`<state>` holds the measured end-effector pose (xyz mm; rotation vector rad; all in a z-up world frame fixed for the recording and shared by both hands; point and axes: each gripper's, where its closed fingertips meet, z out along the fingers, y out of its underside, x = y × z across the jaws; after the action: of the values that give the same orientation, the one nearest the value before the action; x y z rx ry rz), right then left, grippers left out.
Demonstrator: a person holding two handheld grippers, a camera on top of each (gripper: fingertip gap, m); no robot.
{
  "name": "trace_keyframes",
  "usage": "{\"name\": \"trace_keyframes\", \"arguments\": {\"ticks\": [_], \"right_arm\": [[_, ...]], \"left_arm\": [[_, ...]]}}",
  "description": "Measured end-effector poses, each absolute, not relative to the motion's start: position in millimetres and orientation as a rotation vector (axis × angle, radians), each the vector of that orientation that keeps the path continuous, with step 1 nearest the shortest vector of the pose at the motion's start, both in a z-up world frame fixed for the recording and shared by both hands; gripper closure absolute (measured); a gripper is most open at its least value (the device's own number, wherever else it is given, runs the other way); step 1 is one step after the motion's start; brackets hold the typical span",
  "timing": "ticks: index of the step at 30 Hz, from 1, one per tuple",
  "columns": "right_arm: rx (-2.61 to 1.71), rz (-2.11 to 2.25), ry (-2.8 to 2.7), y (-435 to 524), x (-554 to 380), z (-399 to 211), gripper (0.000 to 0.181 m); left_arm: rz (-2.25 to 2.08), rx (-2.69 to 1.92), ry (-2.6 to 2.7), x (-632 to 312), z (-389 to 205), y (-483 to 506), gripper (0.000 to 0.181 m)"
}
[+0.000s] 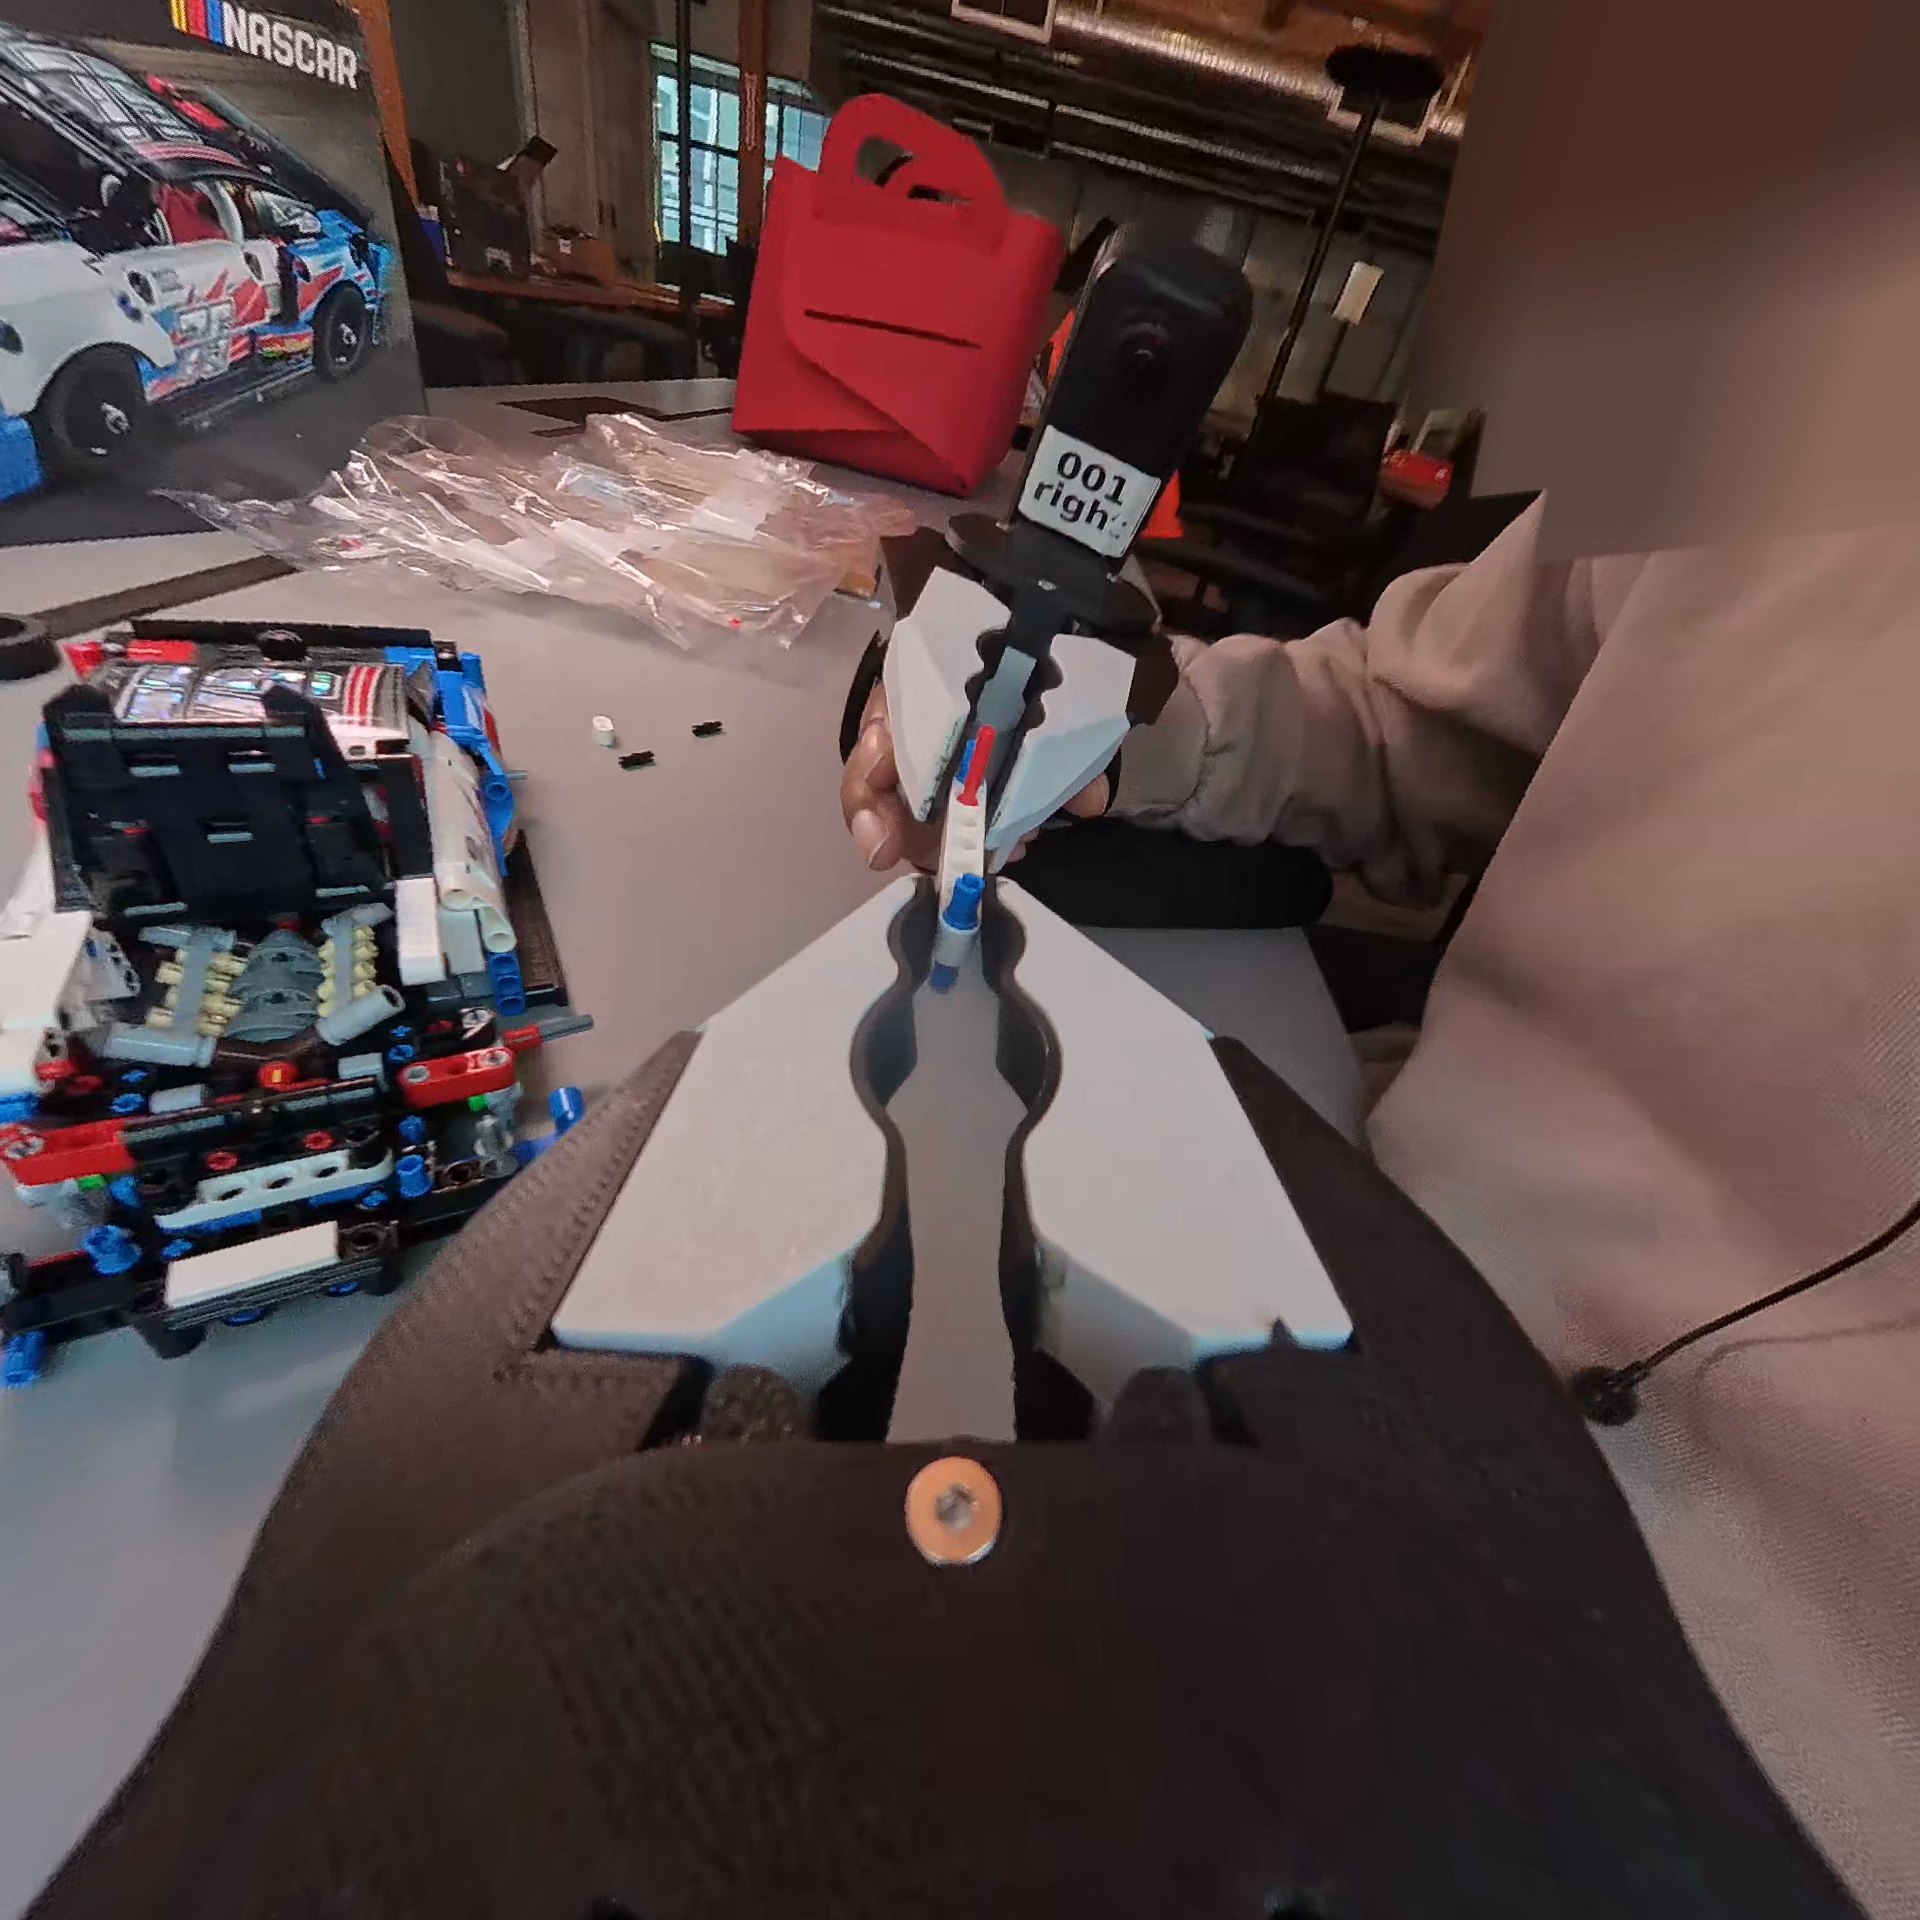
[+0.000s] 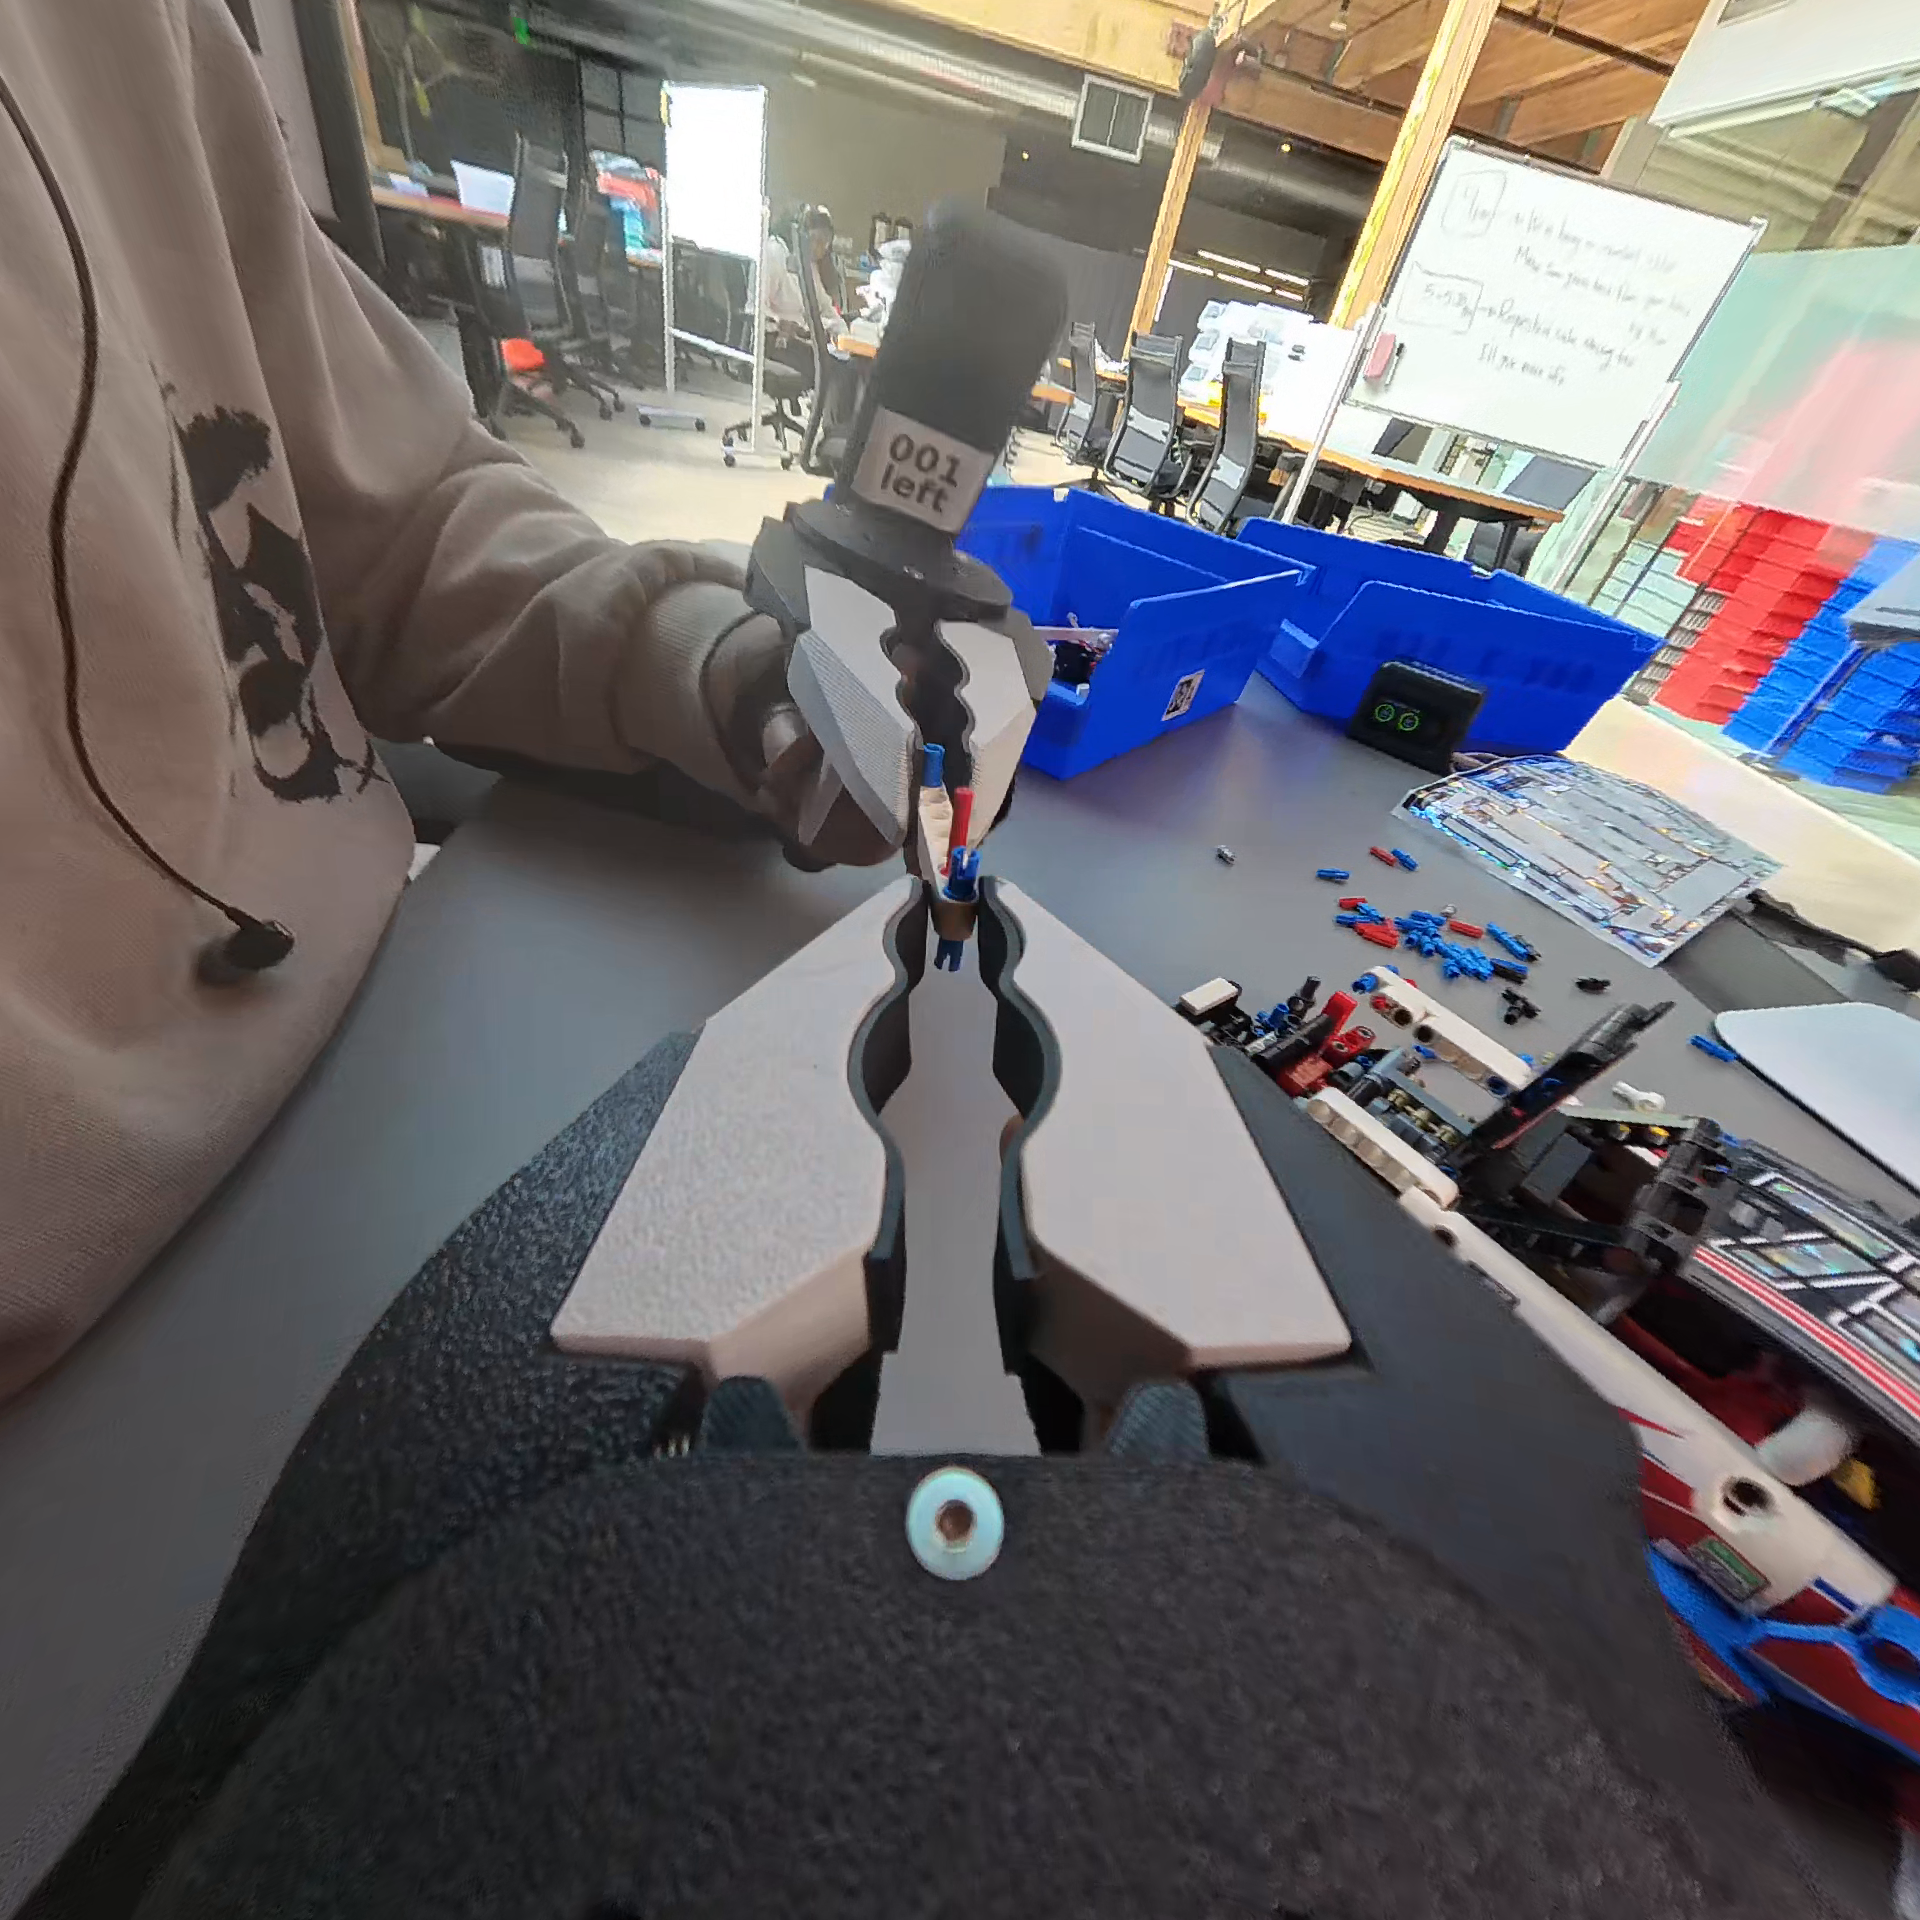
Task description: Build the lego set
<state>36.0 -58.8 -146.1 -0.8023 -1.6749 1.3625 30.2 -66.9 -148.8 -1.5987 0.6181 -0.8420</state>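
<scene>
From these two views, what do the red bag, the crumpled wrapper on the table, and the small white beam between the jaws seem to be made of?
Red bag: probably felt or thick paper; matte, with stiff folds and cut handles.
Crumpled wrapper: thin clear plastic film; glossy, creased, see-through.
White beam: hard moulded plastic, smooth, with round holes holding blue and red pins.

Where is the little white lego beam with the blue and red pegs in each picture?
Left wrist view: the white beam is at centre, above the middle, held between the two grippers' tips over the grey table.
Right wrist view: the beam is at centre again, between the tips.
Shared landmark: the half-built lego car, left in the left view, lower right in the right view.
</scene>
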Motion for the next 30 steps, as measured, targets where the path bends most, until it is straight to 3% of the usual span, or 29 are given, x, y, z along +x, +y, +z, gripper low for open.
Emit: {"name": "trace_keyframes", "arguments": {"ticks": [8, 12, 17, 24, 30], "right_arm": [[-0.769, 1.097, -1.764, -48.8, 34.3, -169.7, 0.17], [-0.747, 0.853, -1.716, -30.7, 28.5, -170.2, 0.154], [-0.823, 0.758, -1.642, -19.0, 20.7, -165.9, 0.156], [-1.273, 1.417, -1.428, -32.9, 2.7, -151.3, 0.156], [-1.452, 1.998, -1.17, -41.4, -0.3, -133.3, 0.176]], "left_arm": [[-0.595, -1.681, 0.732, 27.1, -169.9, -62.4, 0.176], [-1.006, -1.821, 0.355, 17.5, -175.4, -52.4, 0.176], [-1.419, -1.717, -0.033, 3.9, -167.2, -44.6, 0.176], [-1.579, -1.496, -0.172, -2.4, -147.0, -41.5, 0.177], [-1.523, -1.44, -0.08, 2.5, -135.9, -45.0, 0.177]]}}
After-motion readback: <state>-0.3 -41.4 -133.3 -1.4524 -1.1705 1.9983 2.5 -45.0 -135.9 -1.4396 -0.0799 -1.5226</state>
